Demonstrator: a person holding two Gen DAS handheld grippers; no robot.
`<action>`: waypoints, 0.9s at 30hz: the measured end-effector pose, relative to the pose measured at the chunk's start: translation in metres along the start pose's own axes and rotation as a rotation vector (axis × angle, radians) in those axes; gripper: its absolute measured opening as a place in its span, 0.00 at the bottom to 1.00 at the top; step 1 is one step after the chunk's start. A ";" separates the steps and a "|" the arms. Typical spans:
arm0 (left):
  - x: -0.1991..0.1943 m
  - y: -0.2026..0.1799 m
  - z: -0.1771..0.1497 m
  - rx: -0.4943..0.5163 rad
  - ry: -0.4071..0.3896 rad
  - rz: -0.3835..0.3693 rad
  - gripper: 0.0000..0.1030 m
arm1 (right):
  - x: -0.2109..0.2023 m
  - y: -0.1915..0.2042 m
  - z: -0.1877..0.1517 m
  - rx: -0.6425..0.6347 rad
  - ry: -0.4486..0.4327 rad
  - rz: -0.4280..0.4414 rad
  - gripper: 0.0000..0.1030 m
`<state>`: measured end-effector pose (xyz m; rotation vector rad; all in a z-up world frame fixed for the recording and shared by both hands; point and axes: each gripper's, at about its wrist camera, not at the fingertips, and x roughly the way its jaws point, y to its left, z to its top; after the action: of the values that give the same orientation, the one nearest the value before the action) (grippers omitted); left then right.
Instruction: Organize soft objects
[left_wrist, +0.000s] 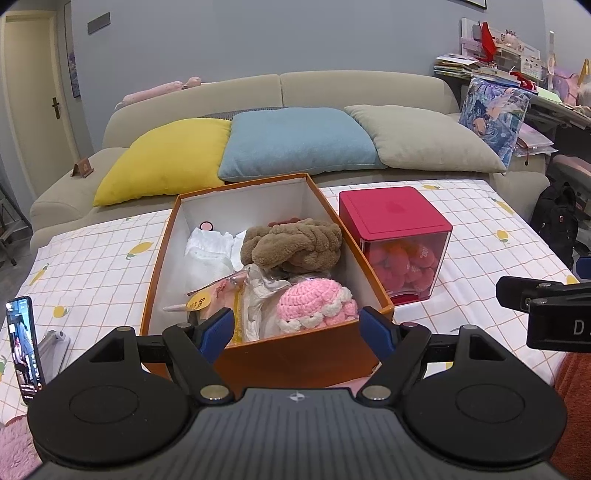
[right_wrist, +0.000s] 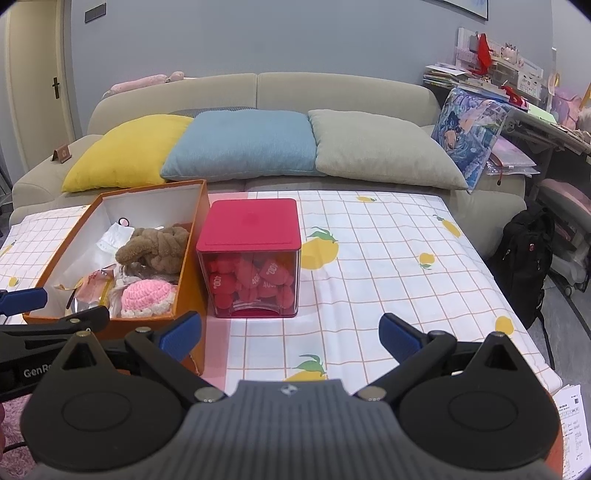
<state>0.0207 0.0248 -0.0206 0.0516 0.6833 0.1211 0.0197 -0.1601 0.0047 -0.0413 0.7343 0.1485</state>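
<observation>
An open orange box stands on the table and holds soft things: a brown plush, a pink crocheted hat, white cloth and packets. My left gripper is open and empty, just in front of the box's near wall. My right gripper is open and empty above the tablecloth, right of the box and in front of a red-lidded clear cube filled with red plush pieces.
A lemon-print checked tablecloth covers the table. A beige sofa behind it carries yellow, blue and grey cushions. A phone stands at the left table edge. A black backpack and cluttered desk are right.
</observation>
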 end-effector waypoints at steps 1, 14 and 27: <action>0.000 0.000 0.000 0.000 -0.001 0.000 0.88 | 0.000 0.000 0.000 0.000 0.000 0.000 0.97; 0.001 0.001 0.001 0.003 -0.003 -0.005 0.88 | 0.001 0.000 -0.001 0.003 -0.007 0.001 0.97; 0.001 0.001 0.001 0.012 -0.005 -0.018 0.87 | 0.001 0.000 -0.001 0.004 -0.006 0.000 0.97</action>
<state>0.0219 0.0262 -0.0204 0.0573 0.6791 0.0995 0.0199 -0.1595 0.0032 -0.0371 0.7285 0.1476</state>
